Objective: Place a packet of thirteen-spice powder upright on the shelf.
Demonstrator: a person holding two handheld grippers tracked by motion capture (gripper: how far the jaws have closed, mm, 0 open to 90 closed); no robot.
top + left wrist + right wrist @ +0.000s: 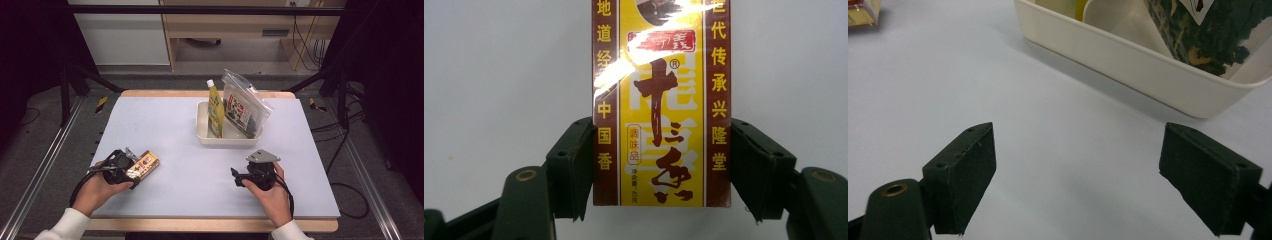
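A yellow-and-brown printed box (146,163) (661,100) lies flat on the pale table at the front left. My left gripper (136,172) (662,170) is around its near end, with a black pad against each long side, shut on it. At the front right my right gripper (234,175) (1078,170) rests low over the bare table, jaws wide open with nothing between them, facing the white tray (202,134) (1128,60). A corner of the box (860,12) shows far off in the right gripper view.
The tray stands at the back middle and holds an upright yellow squeeze bottle (215,112) and a clear zip pouch with dark contents (243,107) (1208,35). Black frame poles and cables flank the table (165,120). Wooden furniture stands behind.
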